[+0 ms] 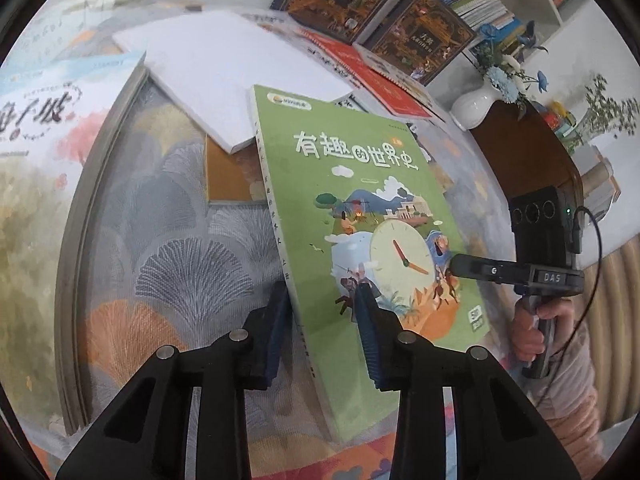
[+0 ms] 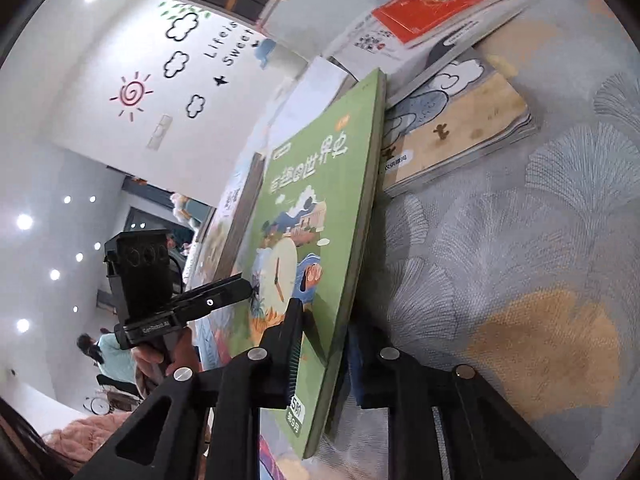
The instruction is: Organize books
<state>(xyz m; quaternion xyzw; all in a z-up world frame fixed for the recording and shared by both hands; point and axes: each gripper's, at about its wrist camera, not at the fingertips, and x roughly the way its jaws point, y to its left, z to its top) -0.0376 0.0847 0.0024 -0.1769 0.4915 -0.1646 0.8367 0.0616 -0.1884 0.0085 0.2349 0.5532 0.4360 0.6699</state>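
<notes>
Green book (image 1: pixel 360 216), illustrated cover with clock face, centre of left wrist view; held tilted on edge above patterned tablecloth (image 1: pixel 176 240), spine at left. Same cover centre of right wrist view, standing nearly edge-on.

Left claw (image 1: pixel 320 320): bottom centre of left wrist view, jaws nearly closed, clamped on lower spine edge of green book, one pad on each face.

Right claw (image 2: pixel 324 344): bottom centre of right wrist view, jaws nearly closed, pinching lower corner of green book; near pad flat on cover, far pad behind. Seen from left wrist view at right edge, one finger tip touching cover beside clock, hand (image 1: pixel 532 332) wrapped around grip below.

White book (image 1: pixel 236 76): upper centre of left wrist view, flat on table, corner just behind top of green book.

Tan picture book (image 2: pixel 456 132): upper right of right wrist view, flat on cloth, just beside green book's far edge.

Red book (image 1: pixel 376 80): upper right of centre in left wrist view, flat, among overlapped paper items.

Dark ornate books (image 1: pixel 384 12): pair, top of left wrist view, leaning before shelf.

White vase (image 1: pixel 476 106) with blue flowers: right of left wrist view, on dark wood surface.
</notes>
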